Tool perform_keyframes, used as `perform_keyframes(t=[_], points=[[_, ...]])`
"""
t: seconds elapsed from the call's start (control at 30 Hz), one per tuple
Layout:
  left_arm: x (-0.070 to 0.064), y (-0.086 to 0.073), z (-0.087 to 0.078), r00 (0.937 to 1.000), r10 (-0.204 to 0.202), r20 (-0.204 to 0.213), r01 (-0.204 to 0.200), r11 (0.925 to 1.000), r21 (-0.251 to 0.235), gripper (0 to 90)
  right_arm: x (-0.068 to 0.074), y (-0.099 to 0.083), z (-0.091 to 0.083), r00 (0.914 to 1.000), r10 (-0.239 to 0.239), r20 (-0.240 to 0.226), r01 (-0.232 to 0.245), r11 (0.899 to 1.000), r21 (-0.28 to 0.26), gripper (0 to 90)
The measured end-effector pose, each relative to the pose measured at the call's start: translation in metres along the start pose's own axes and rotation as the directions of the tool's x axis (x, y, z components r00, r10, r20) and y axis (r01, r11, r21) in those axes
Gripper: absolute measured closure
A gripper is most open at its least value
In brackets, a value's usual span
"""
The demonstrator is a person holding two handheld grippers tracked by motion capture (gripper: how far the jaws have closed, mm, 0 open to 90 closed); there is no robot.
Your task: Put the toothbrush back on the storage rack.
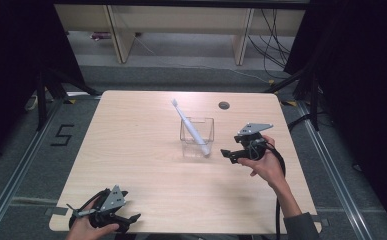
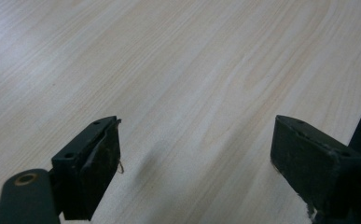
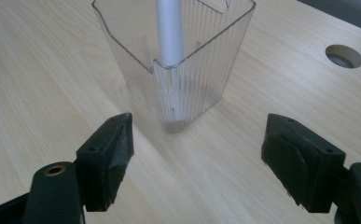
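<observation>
I am looking down on a pale wooden table [image 1: 146, 165] where a clear ribbed plastic cup [image 1: 197, 136] is standing upright a little right of centre, toward the far half. A white toothbrush [image 1: 190, 126] is leaning inside it, its handle end resting at the cup's near bottom corner and its brush head sticking out above the rim, tilted toward the far left. A small round cable hole [image 1: 224, 105] is sitting in the tabletop beyond the cup, near the far edge.

My right gripper [image 1: 229, 153] is hovering just to the right of the cup, held in the person's right hand [image 1: 267, 165], with its jaws pointing left at the cup. In the right gripper view, its two black jaws are standing wide apart with nothing between them, and the cup [image 3: 178, 60] is sitting just ahead of them, apart from both, with the toothbrush handle [image 3: 170, 30] showing through the clear wall.

My left gripper [image 1: 128, 219] is resting low at the near left corner of the table, well apart from the cup, in the person's left hand [image 1: 83, 227]. In the left gripper view, its jaws are also spread wide, empty, above bare wood grain [image 2: 192, 70].
</observation>
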State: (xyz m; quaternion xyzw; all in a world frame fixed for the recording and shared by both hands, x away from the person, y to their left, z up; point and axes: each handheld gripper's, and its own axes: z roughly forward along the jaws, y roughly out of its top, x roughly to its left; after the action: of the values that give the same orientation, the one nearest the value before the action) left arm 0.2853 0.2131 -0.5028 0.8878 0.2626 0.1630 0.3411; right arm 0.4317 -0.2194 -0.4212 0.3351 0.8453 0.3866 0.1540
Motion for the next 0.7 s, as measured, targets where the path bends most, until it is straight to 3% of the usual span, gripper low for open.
perform_keyframes(t=[0.07,0.1,0.37,0.4,0.43,0.6,0.7], points=[[0.0,0.001,0.0,1.0,-0.003,0.007,0.003,1.0,-0.001,15.5,0.003,-0.005,-0.001,0.9998,0.015,0.009,-0.015,1.0,0.006,25.8],[0.0,0.001,0.0,1.0,-0.001,0.006,0.001,1.0,0.001,15.5,0.002,-0.006,-0.001,0.9999,-0.011,0.005,0.011,1.0,0.002,25.8],[0.0,0.0,0.0,1.0,-0.001,0.003,0.001,1.0,-0.001,15.5,0.004,-0.015,-0.002,0.9994,0.034,0.006,-0.035,0.999,0.033,25.6],[0.0,0.0,0.0,1.0,-0.001,0.008,0.001,1.0,-0.003,15.5,0.002,-0.017,-0.001,0.9999,0.006,0.008,-0.006,1.0,0.017,25.6],[0.0,0.0,0.001,1.0,-0.004,0.007,0.004,1.0,-0.002,15.5,0.004,-0.018,-0.001,0.9997,0.024,0.007,-0.024,1.0,0.016,25.6],[0.001,0.001,0.0,0.9999,0.012,-0.003,-0.012,0.9999,0.01,15.5,0.005,-0.024,-0.004,0.9996,0.025,0.011,-0.025,0.999,0.033,24.9],[0.001,-0.001,0.0,1.0,-0.001,-0.006,0.001,0.9999,0.012,15.5,0.005,-0.028,-0.005,0.9997,0.023,0.011,-0.023,0.999,0.03,24.5]])
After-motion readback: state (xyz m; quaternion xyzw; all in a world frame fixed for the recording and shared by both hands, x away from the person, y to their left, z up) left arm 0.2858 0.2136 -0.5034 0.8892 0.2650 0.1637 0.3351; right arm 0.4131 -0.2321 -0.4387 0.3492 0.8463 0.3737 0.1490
